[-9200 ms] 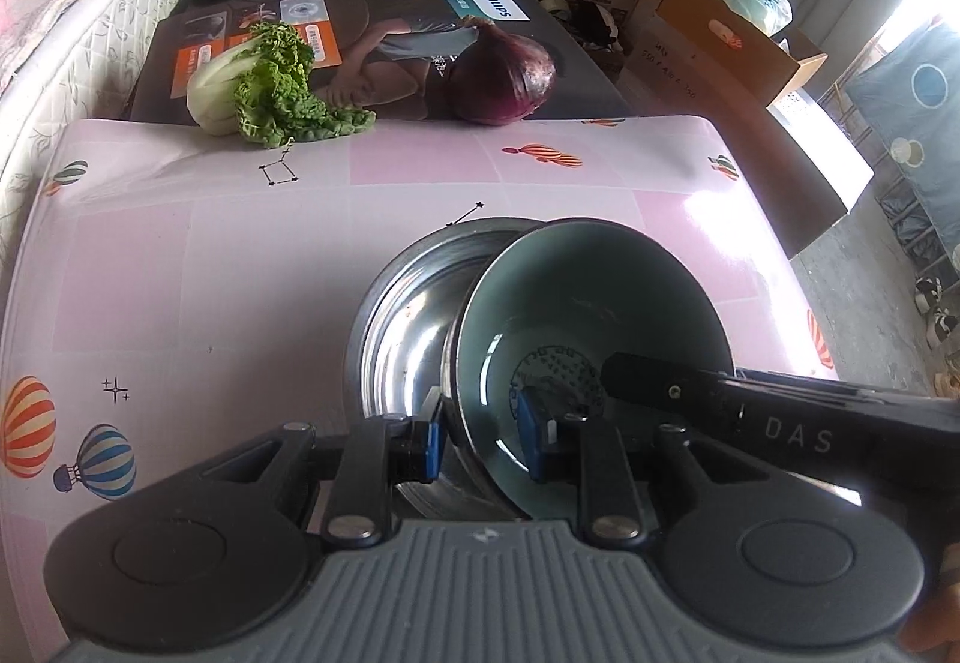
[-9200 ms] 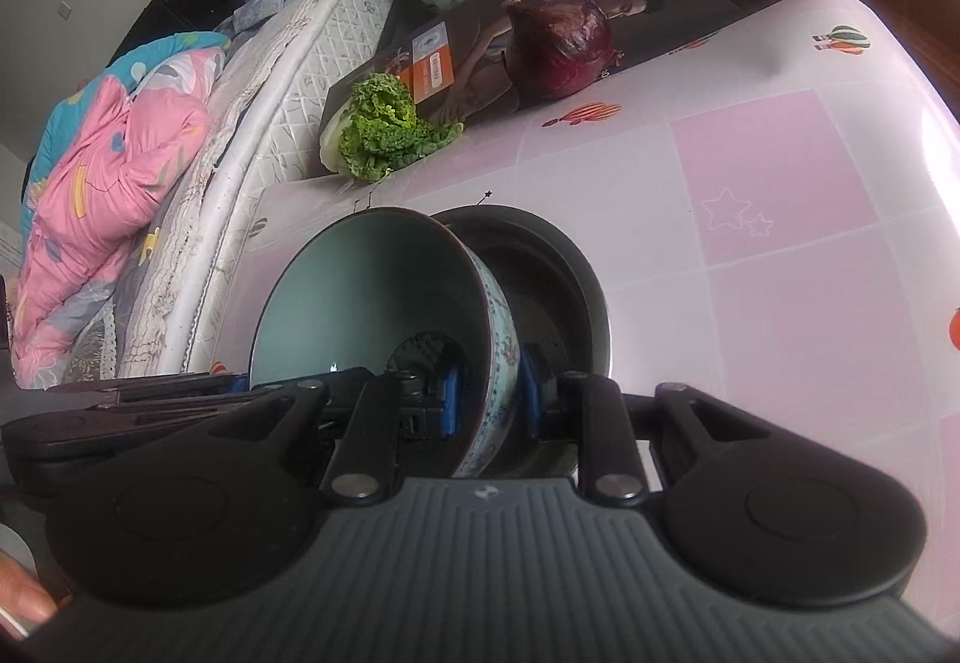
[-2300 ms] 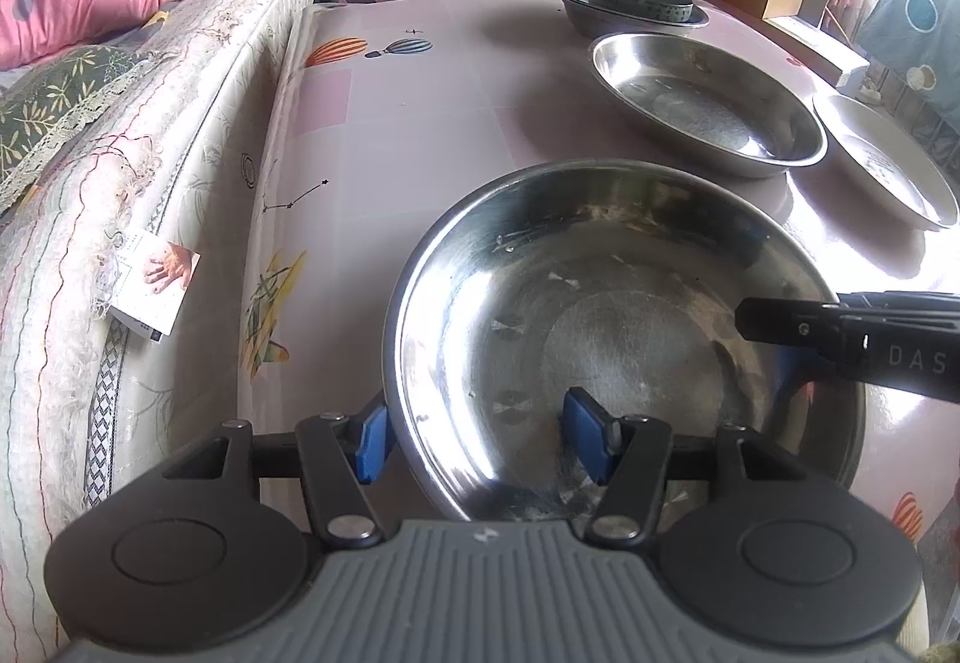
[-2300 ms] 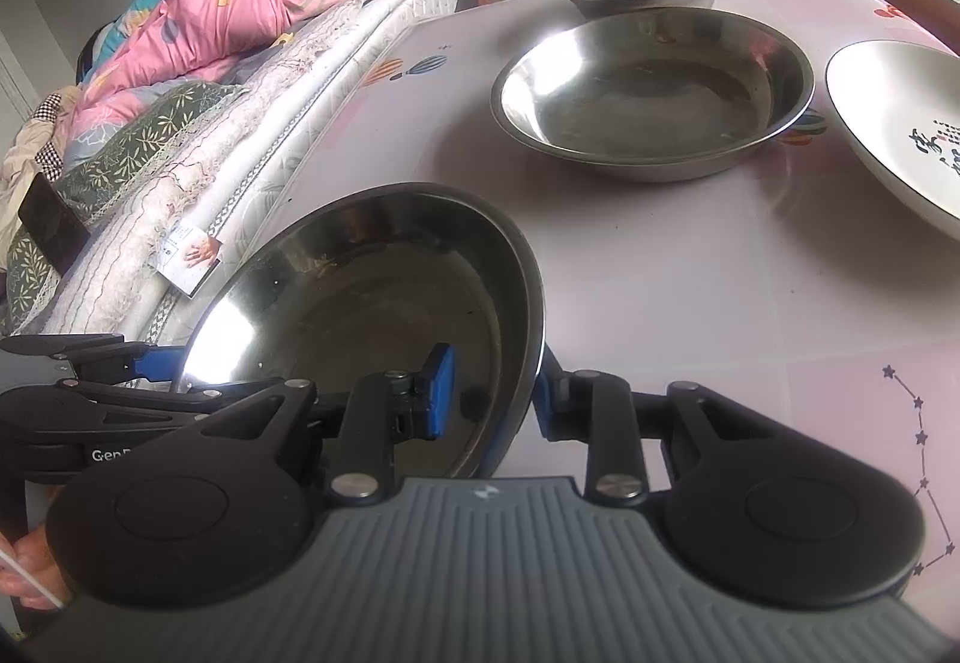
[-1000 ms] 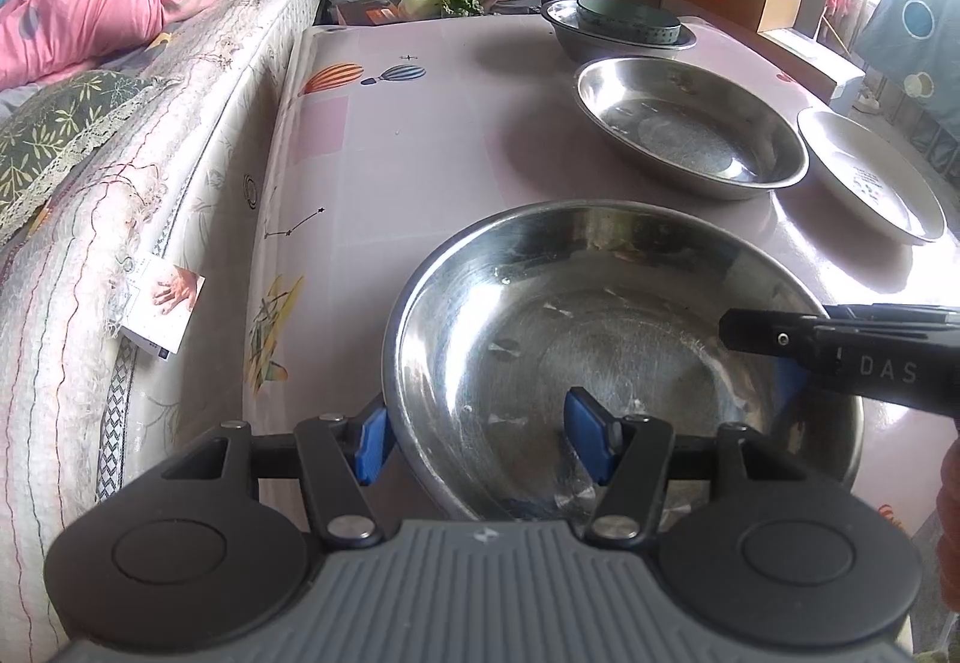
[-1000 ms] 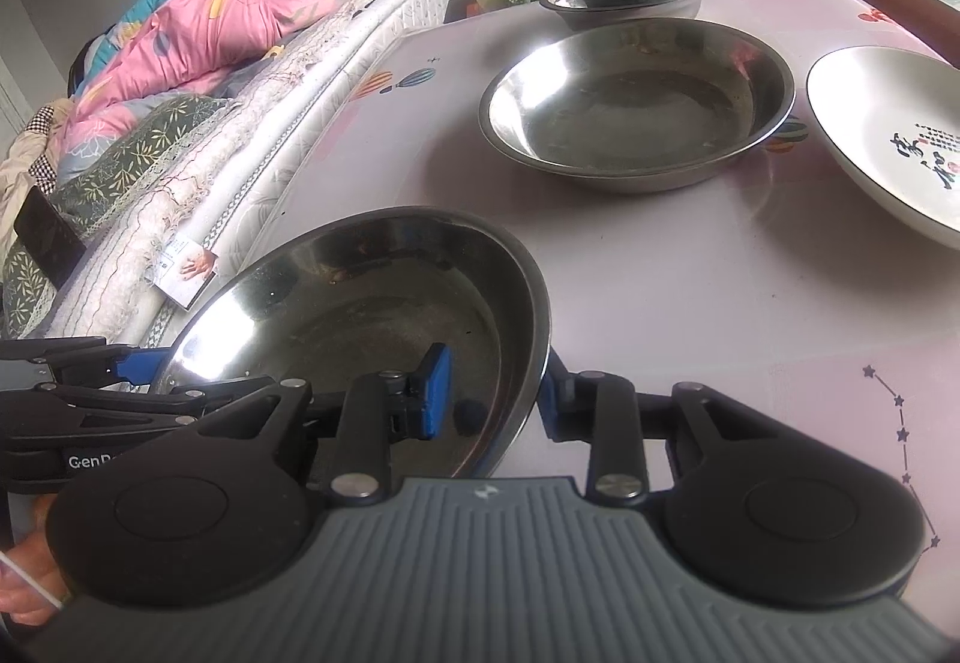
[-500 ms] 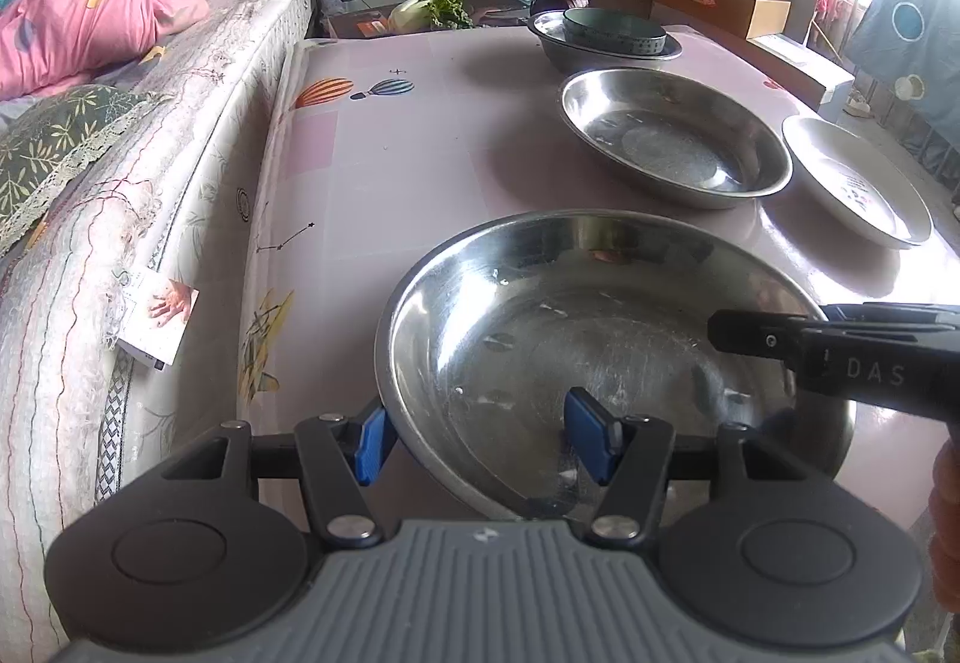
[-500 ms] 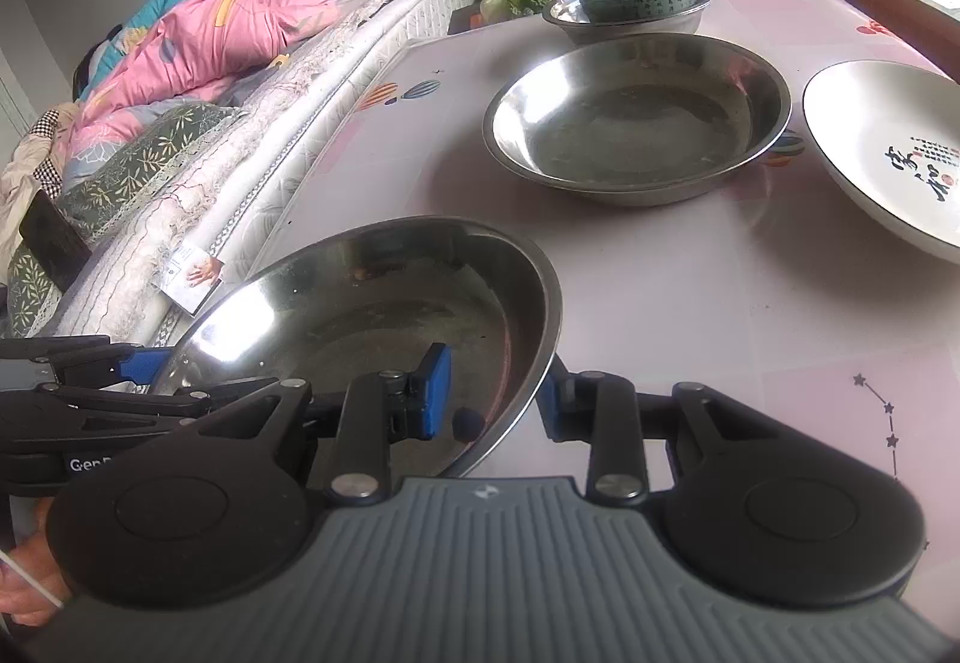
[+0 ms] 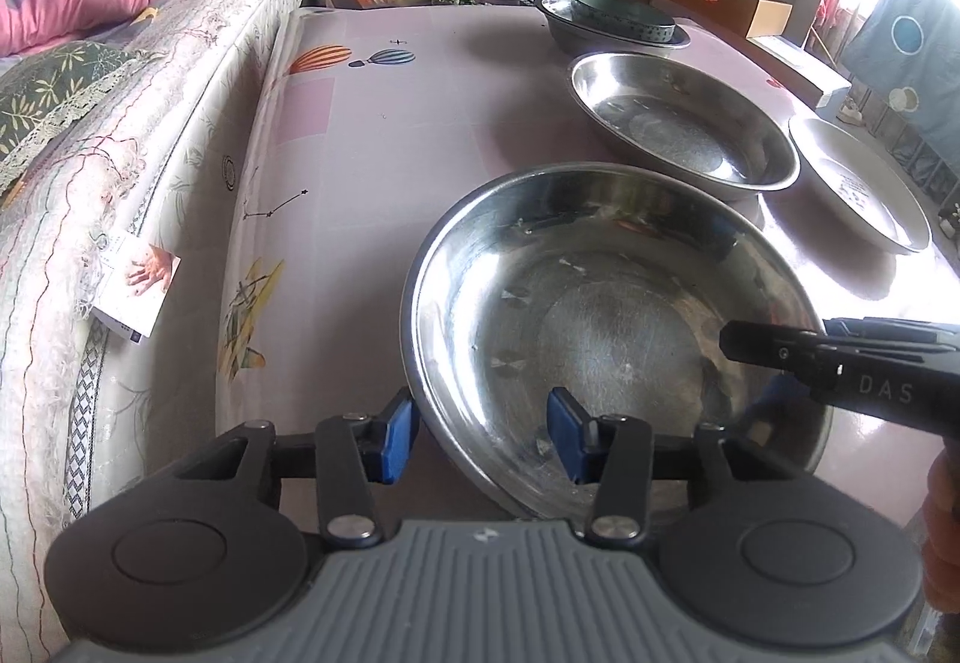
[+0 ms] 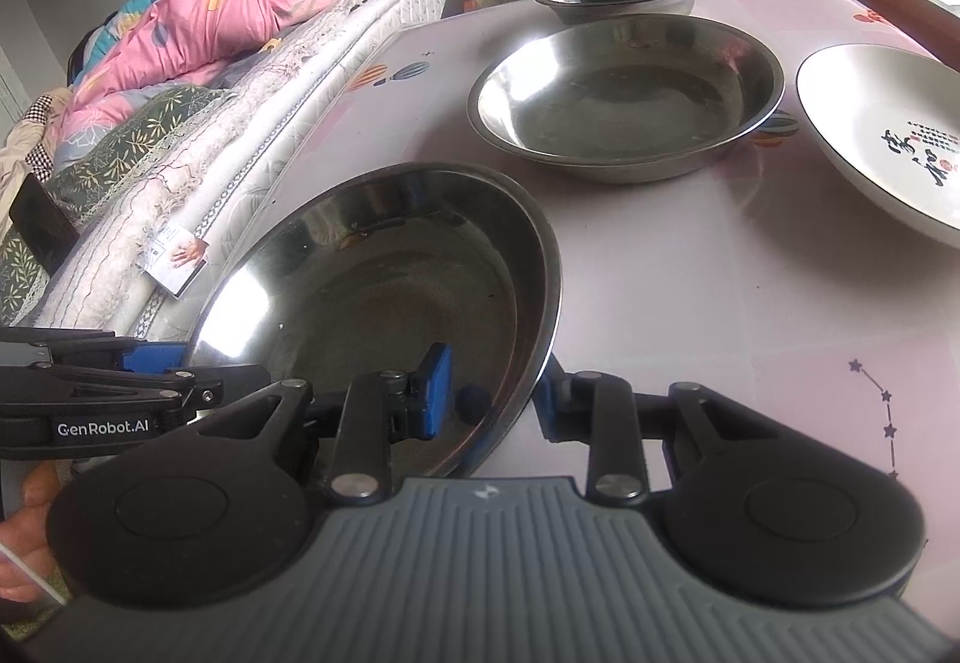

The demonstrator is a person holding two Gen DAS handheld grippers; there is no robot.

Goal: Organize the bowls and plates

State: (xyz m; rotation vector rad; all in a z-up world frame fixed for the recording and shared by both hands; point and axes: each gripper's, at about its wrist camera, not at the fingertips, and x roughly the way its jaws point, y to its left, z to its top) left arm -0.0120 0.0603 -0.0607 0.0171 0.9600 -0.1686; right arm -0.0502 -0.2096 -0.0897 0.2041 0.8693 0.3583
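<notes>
Tongs on both sides of the near steel bowl, rim caught between each pair.

Right gripper is pinched narrow on the near steel bowl, one pad inside, one behind the rim. Left gripper straddles the opposite edge, its jaws just closing in, the inner pad looking clear of the steel. The bowl sits tipped at the near end of the pink table. Beyond it lie a second steel bowl and, beside that, a white plate. At the far end a teal bowl sits nested in a steel one, and a mattress runs alongside.
</notes>
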